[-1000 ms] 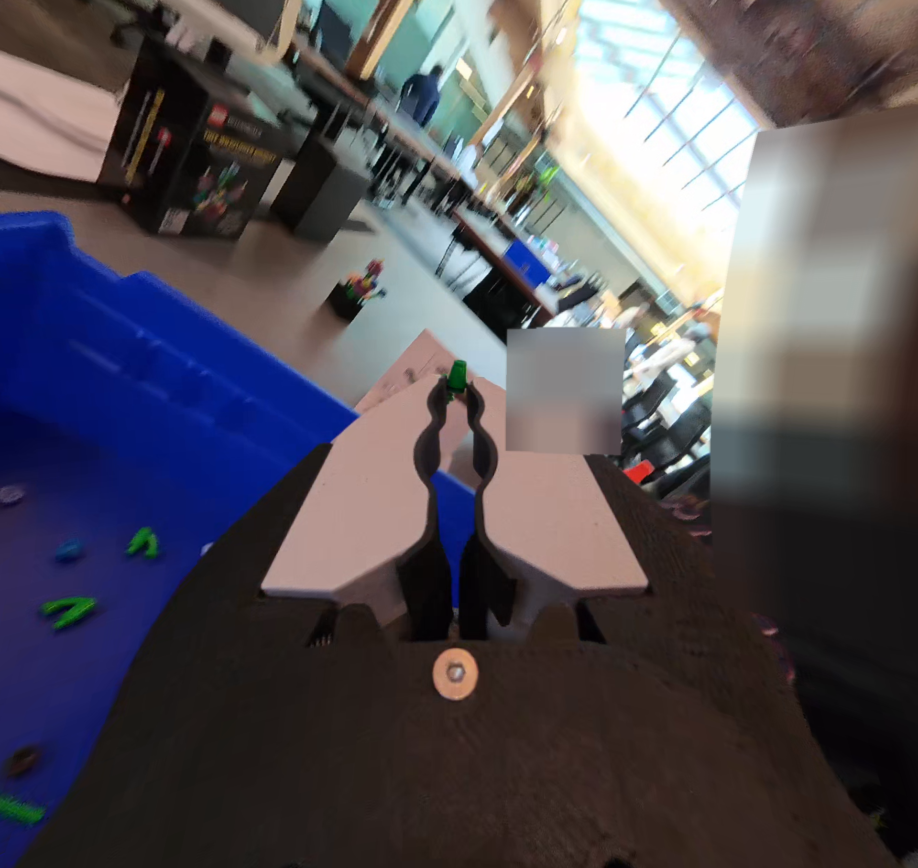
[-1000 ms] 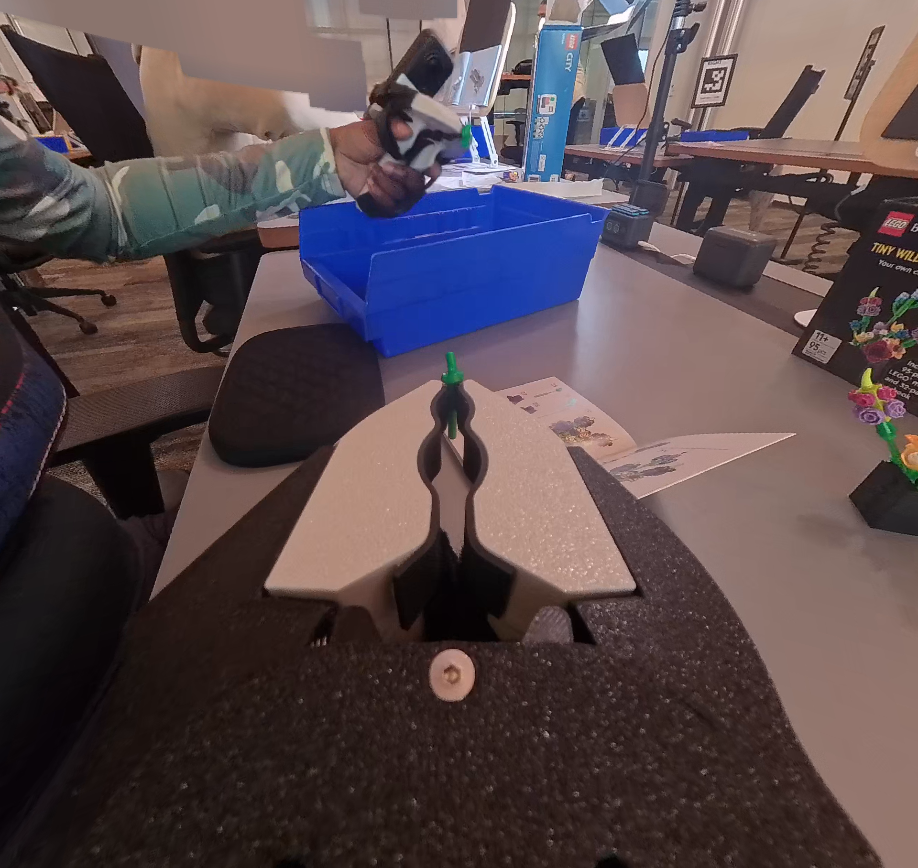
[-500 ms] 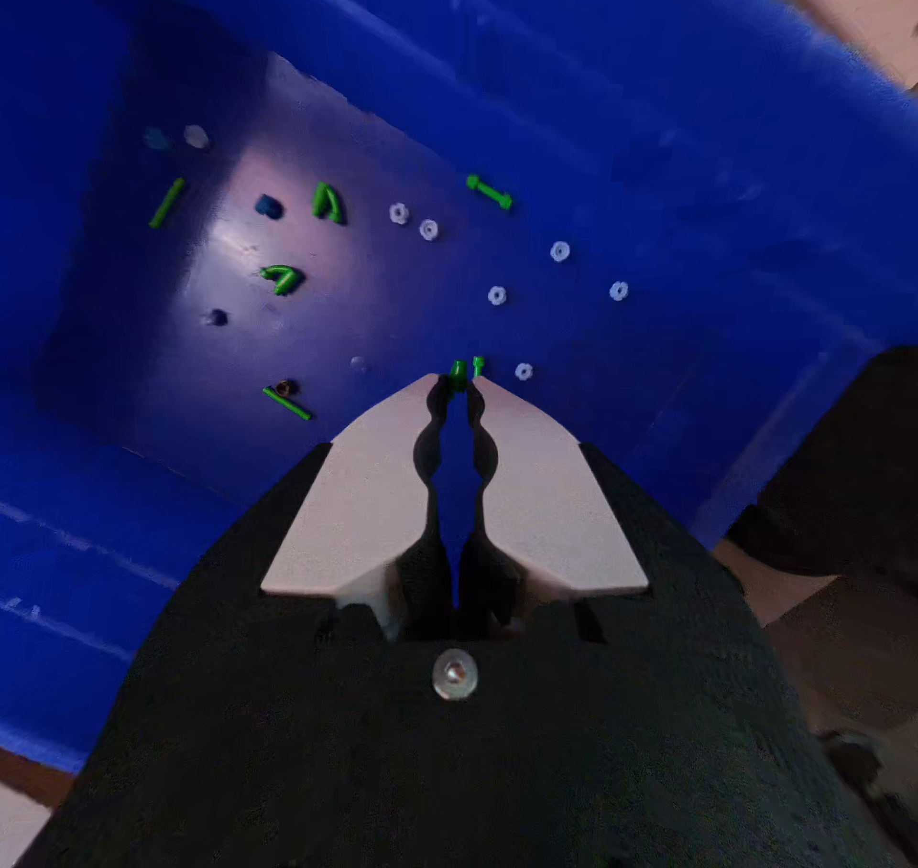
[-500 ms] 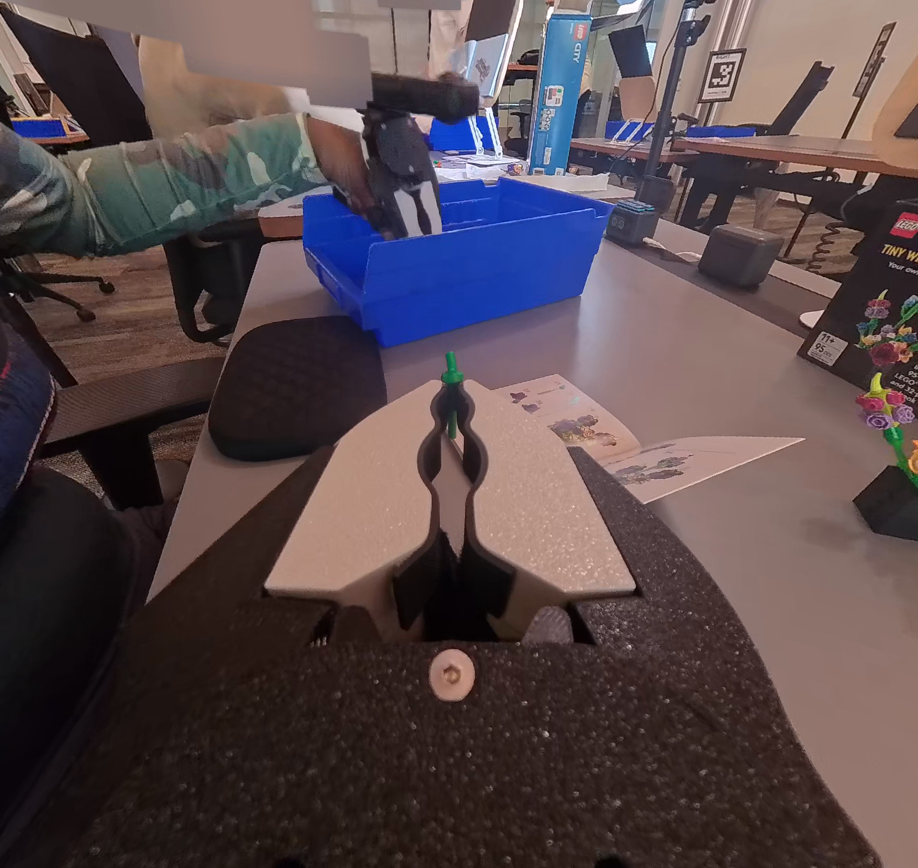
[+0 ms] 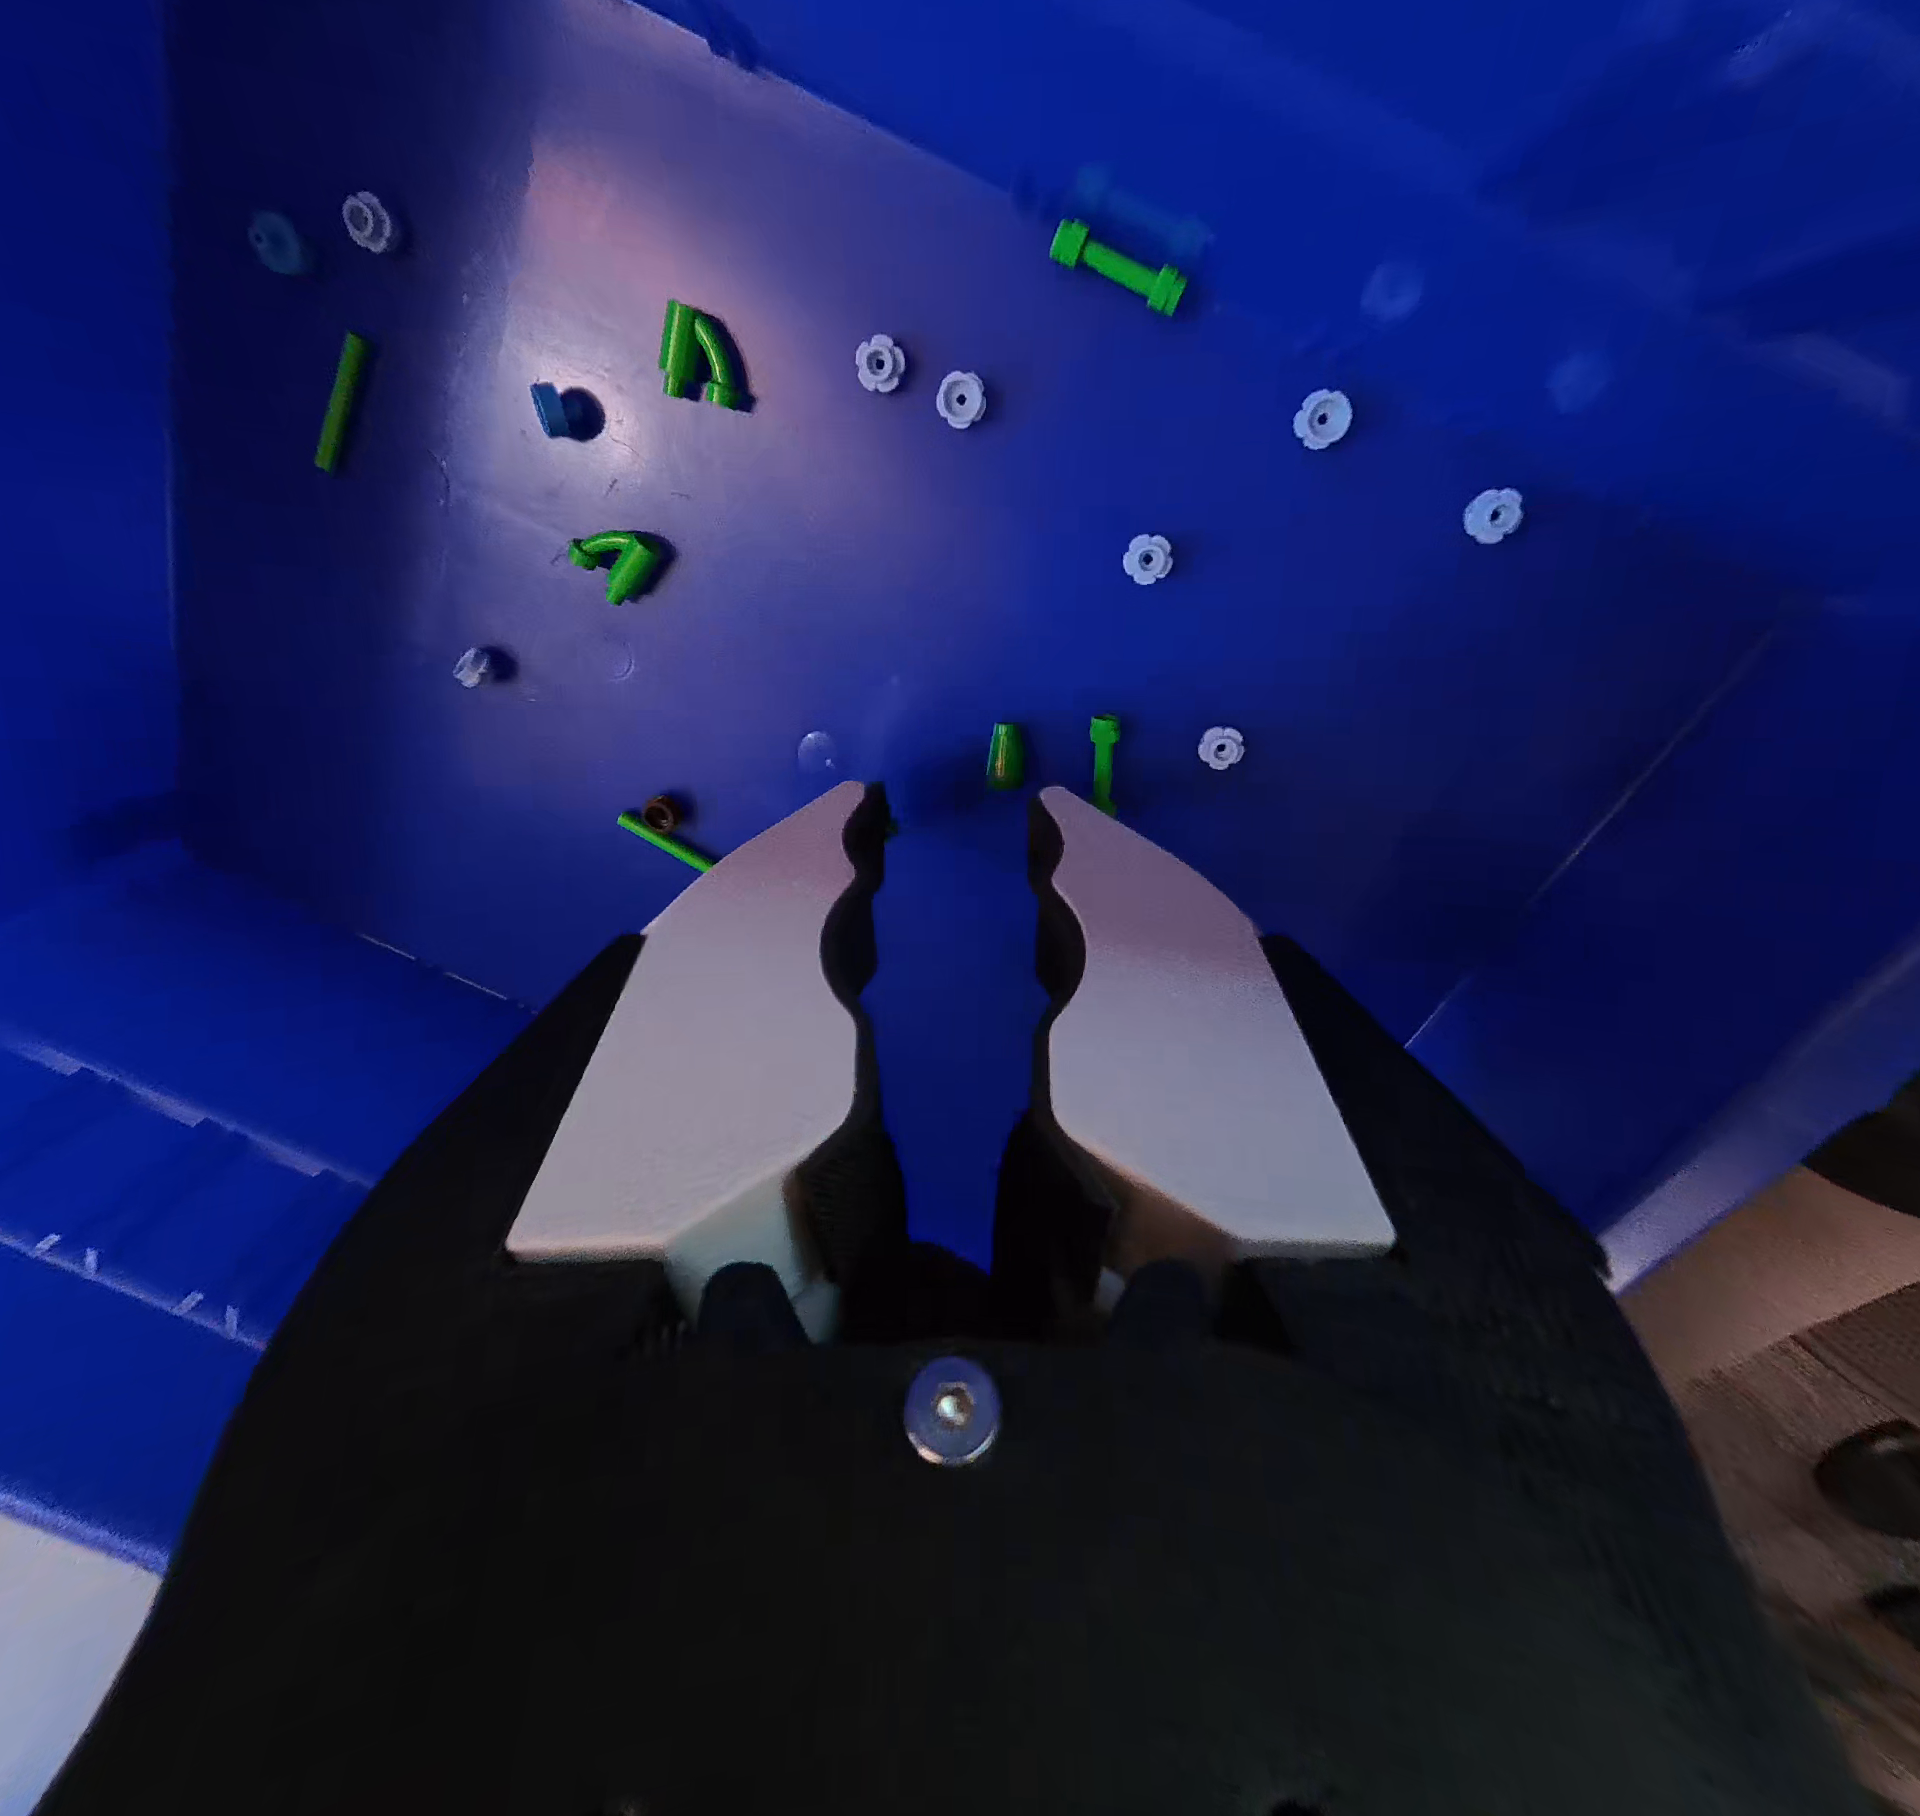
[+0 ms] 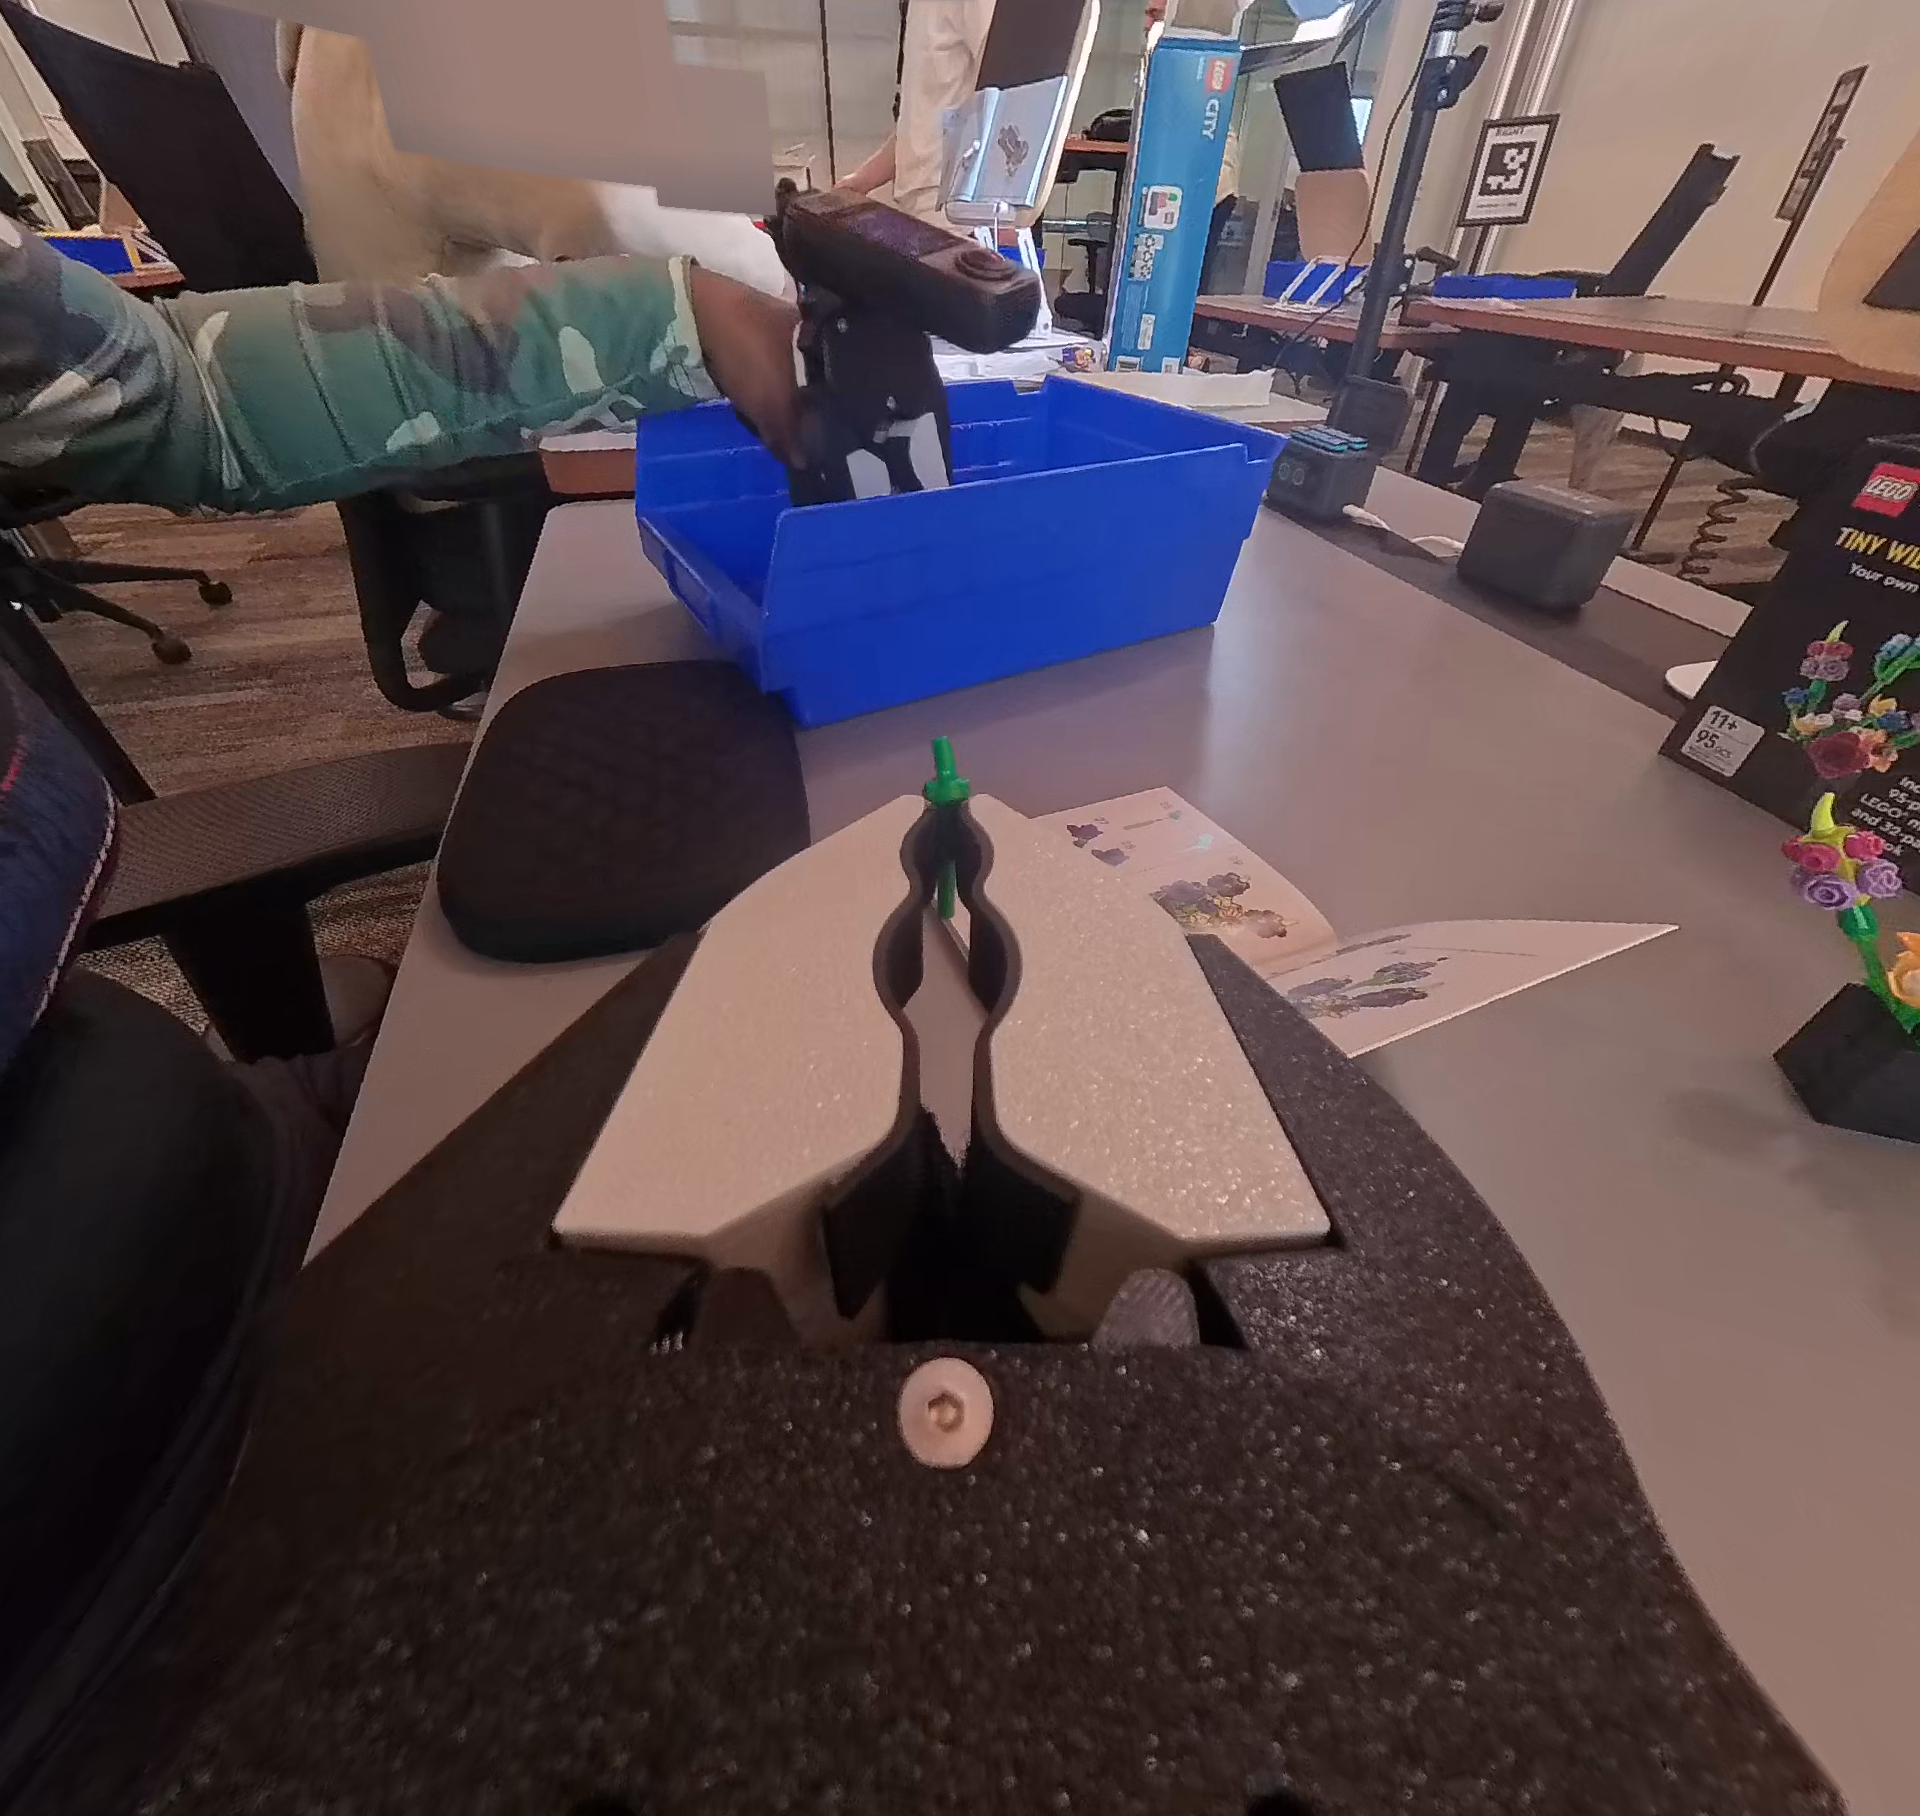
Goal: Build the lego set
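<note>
Cone (image 5: pixel 1004 756) green, just beyond parted left gripper (image 5: pixel 951 802) jaws | right gripper (image 6: pixel 947 810) jaws clamp green stem (image 6: pixel 944 831)

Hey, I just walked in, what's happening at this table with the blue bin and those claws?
A person is building a small flower set with a handheld claw in each hand. The left claw is down inside the blue bin, open, just above a small green cone piece lying among loose green stems and pale flower pieces. The right claw waits over the grey table, shut on a thin green stem. An instruction booklet lies open nearby.
</note>
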The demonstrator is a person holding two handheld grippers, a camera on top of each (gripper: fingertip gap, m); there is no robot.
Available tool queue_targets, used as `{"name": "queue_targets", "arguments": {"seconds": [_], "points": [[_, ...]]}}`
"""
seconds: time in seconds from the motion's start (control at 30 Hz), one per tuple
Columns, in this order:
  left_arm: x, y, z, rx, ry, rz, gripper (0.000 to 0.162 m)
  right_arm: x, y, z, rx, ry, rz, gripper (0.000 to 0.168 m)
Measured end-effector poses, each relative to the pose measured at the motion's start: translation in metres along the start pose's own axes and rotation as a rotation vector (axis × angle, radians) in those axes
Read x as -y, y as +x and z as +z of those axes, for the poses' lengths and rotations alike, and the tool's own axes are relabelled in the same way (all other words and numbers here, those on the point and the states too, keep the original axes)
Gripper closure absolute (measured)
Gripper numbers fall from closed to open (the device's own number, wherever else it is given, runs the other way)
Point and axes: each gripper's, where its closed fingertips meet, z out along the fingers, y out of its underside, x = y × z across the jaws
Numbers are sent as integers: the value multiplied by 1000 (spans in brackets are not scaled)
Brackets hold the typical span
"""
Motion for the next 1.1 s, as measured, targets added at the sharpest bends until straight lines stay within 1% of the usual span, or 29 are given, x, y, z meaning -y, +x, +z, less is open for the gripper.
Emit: {"name": "queue_targets", "arguments": {"seconds": [0.13,0.23,0.3,0.33,0.37,0.4,0.43,0.5,0.53,0.6,0.67,0.7,0.73,0.83,0.9,1.0,1.07,1.1], "points": [[3,1,-9,-9,59,40,134,-1,0,0,0,-5,3,166],[10,11,-14,-74,138,79,142,-2,1,1,-2,-8,7,165],[10,13,-13,-99,144,59,142,-3,1,1,-2,-11,8,165],[5,7,-10,-62,108,44,139,-3,2,1,-3,-12,8,166],[-4,-5,-7,9,43,38,130,-4,2,1,-2,-14,9,165],[-11,-12,-6,56,-8,37,117,-4,1,2,-1,-16,9,165],[-11,-13,-6,53,-14,23,106,-4,1,2,0,-18,10,165],[3,-5,-8,-34,79,-65,105,-5,1,2,2,-18,12,166],[6,-4,-9,-68,105,-140,104,-4,1,2,2,-17,13,166],[2,-5,-8,-111,68,-243,98,-4,2,2,1,-16,16,165],[2,-2,-4,-150,61,-283,98,-3,1,1,-1,-8,13,166],[-1,1,-2,-173,31,-297,98,-1,1,0,0,0,13,166],[-5,6,1,-200,-7,-294,96,0,1,0,3,7,15,166],[-3,8,-1,-221,-37,-273,96,2,0,0,15,21,23,166],[0,2,-2,-176,-25,-258,96,1,-1,1,19,15,23,166],[15,-14,-11,-43,90,-216,96,0,-1,1,11,7,14,166],[19,-27,-16,58,119,-196,99,1,0,1,5,12,13,166],[21,-26,-19,65,133,-158,100,1,0,1,3,15,15,166]]}}
